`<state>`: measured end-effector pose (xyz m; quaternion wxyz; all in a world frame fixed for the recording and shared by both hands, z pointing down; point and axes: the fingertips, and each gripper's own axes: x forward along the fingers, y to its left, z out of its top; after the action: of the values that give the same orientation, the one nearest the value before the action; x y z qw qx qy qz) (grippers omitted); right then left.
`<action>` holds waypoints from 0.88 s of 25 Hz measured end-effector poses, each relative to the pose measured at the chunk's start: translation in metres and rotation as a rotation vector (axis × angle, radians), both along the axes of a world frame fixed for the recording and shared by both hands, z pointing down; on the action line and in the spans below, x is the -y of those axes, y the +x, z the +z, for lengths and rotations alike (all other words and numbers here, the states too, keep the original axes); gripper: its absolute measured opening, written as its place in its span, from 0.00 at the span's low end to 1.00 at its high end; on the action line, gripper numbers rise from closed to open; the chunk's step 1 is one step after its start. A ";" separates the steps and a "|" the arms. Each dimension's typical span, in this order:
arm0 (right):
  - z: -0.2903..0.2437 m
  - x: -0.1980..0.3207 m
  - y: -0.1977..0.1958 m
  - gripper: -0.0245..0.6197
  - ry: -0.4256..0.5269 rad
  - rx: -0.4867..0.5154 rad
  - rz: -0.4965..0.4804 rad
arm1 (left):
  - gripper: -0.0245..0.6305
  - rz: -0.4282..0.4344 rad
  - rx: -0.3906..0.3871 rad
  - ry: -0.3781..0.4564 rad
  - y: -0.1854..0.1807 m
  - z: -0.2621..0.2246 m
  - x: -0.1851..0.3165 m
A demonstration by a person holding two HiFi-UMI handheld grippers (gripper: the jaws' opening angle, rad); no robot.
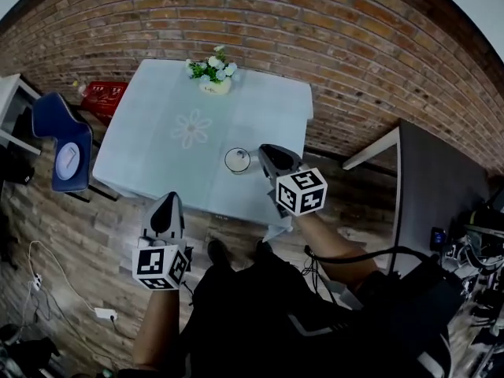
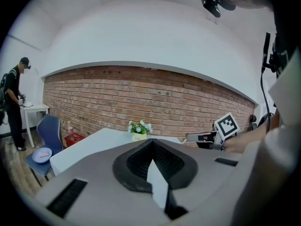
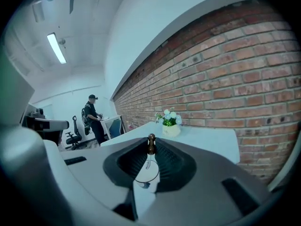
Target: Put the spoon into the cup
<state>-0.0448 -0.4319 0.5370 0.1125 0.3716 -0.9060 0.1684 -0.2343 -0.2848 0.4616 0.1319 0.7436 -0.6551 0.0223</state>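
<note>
Rough brick wall [image 1: 315,22]; table [image 1: 260,116] smooth (matt, pale); cup [image 1: 237,160] clear glass; floor [image 1: 110,235] wood planks.

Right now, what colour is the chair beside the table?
The chair is dark blue; head view.

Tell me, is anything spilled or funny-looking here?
Nothing is spilled or broken. The cup and flower pot stand upright on the table. One odd bit: what looks like a plate lies on the blue chair beside the table.
</note>
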 end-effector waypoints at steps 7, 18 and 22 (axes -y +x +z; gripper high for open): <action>0.051 0.010 -0.014 0.13 -0.085 -0.043 -0.056 | 0.05 -0.126 0.021 -0.033 -0.009 0.009 -0.022; 0.088 0.014 -0.030 0.13 -0.170 -0.049 -0.080 | 0.05 -0.250 0.016 -0.059 -0.008 0.016 -0.052; 0.091 0.017 -0.030 0.13 -0.168 -0.042 -0.078 | 0.05 -0.288 0.007 -0.070 -0.011 0.018 -0.058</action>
<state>-0.0746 -0.4492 0.6284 0.1688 0.3287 -0.8999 0.2314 -0.2450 -0.2264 0.4794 0.1571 0.6370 -0.7542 0.0284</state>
